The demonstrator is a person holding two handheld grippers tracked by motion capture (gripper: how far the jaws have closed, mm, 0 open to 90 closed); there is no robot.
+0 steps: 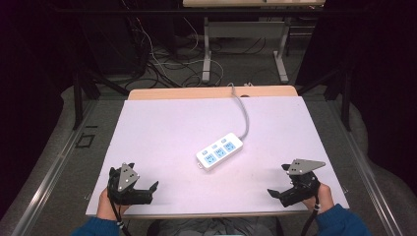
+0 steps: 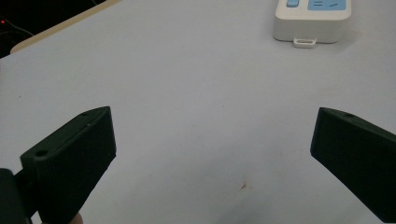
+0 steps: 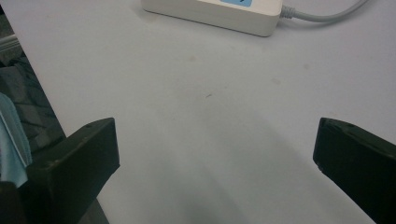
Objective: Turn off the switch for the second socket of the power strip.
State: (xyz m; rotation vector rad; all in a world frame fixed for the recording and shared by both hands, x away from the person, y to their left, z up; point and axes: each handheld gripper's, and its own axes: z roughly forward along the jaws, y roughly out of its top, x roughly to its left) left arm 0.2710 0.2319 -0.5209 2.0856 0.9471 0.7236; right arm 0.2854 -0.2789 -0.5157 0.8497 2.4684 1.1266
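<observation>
Power strip [image 1: 220,151] lying mid-table [image 1: 162,132], cord [image 1: 243,115] trailing away, left gripper [image 1: 147,191] and right gripper [image 1: 276,191] resting near front edge, 2 jaw pairs standing wide apart, gripping nothing.

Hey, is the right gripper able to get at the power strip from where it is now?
Probably yes: the right gripper is open, and bare table lies between it and the power strip.
</observation>
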